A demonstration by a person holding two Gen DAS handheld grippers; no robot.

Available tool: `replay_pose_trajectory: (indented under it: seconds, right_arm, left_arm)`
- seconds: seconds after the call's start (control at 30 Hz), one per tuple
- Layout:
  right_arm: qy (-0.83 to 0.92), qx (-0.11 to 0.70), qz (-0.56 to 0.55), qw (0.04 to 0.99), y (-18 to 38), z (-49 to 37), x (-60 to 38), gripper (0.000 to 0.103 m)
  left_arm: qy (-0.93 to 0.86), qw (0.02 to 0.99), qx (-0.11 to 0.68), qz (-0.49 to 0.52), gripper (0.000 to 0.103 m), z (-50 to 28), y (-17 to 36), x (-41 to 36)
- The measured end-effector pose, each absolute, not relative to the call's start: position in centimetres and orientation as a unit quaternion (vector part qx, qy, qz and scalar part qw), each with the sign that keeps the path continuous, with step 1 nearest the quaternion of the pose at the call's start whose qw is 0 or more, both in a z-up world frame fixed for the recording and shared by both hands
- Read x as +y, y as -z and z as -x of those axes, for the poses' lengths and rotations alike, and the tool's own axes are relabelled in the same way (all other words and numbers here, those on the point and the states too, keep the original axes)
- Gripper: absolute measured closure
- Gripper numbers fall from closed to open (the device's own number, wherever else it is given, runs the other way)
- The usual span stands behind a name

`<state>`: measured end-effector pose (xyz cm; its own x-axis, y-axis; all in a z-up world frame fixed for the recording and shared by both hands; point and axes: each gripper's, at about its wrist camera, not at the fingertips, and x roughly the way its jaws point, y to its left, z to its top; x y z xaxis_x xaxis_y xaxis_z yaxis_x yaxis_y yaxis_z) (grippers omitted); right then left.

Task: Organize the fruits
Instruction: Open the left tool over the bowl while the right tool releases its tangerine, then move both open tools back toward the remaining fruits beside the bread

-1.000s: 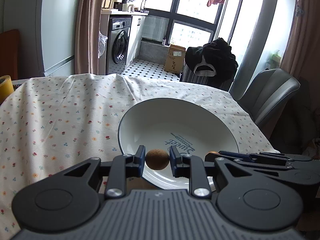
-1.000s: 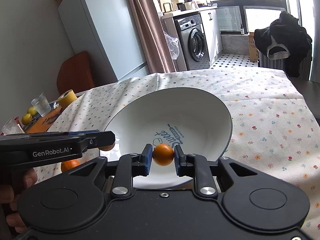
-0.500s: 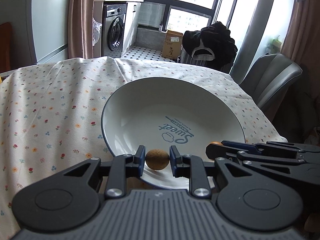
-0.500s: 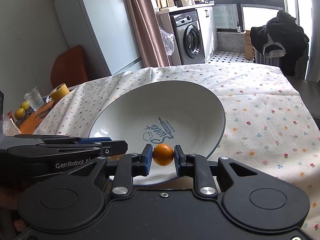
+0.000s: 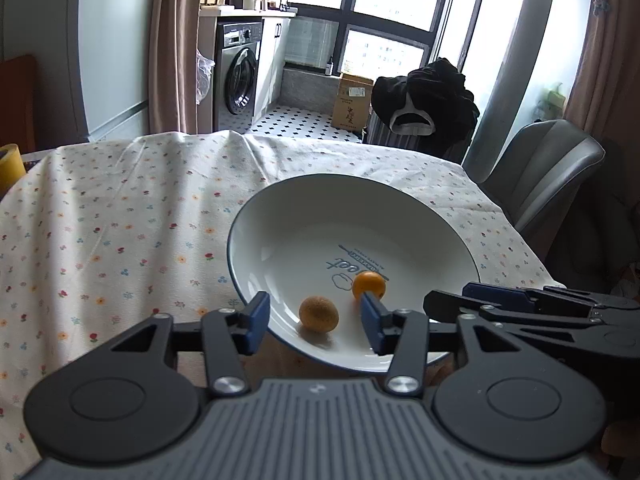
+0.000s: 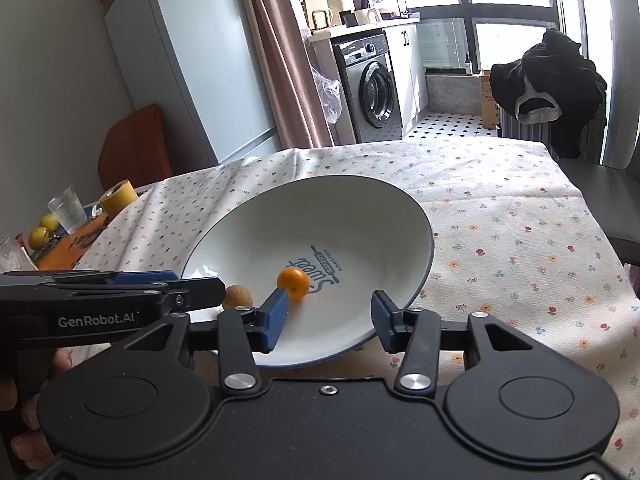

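Observation:
A white plate (image 5: pixel 304 208) (image 6: pixel 384 216) with blue lettering lies on the flowered tablecloth. A brown kiwi (image 5: pixel 319 314) (image 6: pixel 237 298) and a small orange (image 5: pixel 369 284) (image 6: pixel 293 278) rest loose on its near part. My left gripper (image 5: pixel 316 322) stands open over the plate's near rim, the kiwi lying free between its blue pads. My right gripper (image 6: pixel 328 320) is open too, with the orange just beyond its left pad. In each wrist view the other gripper reaches in from the side.
The flowered tablecloth (image 5: pixel 120 220) covers the table. At the far left stand a glass (image 6: pixel 68 208), a yellow tape roll (image 6: pixel 118 198) and yellow fruits (image 6: pixel 40 236). A grey chair (image 5: pixel 548 176) stands at the right edge. A hand (image 6: pixel 24 400) holds the left gripper.
Both grippers opened. The kiwi and the orange, held before, now lie loose on the plate, and both grippers have drawn back a little.

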<state>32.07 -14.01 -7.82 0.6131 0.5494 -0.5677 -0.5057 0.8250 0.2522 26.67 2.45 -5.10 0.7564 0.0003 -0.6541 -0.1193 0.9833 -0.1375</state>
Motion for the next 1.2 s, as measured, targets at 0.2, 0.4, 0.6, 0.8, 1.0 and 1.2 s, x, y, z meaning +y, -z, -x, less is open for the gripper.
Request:
replay_pose_trajectory:
  seconds: [0.2,0.4,0.6,0.8,1.0,1.2]
  right_arm:
    - [-0.291,0.306,-0.043,0.905,7.1,-30.8,-14.8,0.023]
    - [-0.286,0.285,-0.048,0.914,6.2,-29.7,-15.6,0.005]
    - [-0.292,0.277,-0.062,0.914,5.7,-28.6,-16.1,0.000]
    - [-0.287,0.285,-0.092,0.910,5.4,-28.0,-17.0,0.000]
    - [-0.288,0.270,-0.085,0.915,4.9,-26.7,-17.6,0.000]
    - [-0.288,0.267,-0.066,0.917,4.4,-25.6,-18.1,0.000]
  left_arm:
    - [-0.051,0.940,0.323,0.096,0.029,-24.9,3.7,2.9]
    - [-0.072,0.940,0.312,0.116,0.016,-22.9,2.7,3.6]
    - [-0.079,0.945,0.295,0.117,0.015,-20.7,2.0,3.8]
    - [-0.088,0.949,0.279,0.122,0.014,-18.5,1.9,4.1]
    - [-0.093,0.948,0.274,0.129,0.014,-16.9,1.7,4.8]
    - [-0.103,0.949,0.272,0.118,0.014,-15.3,1.2,5.0]
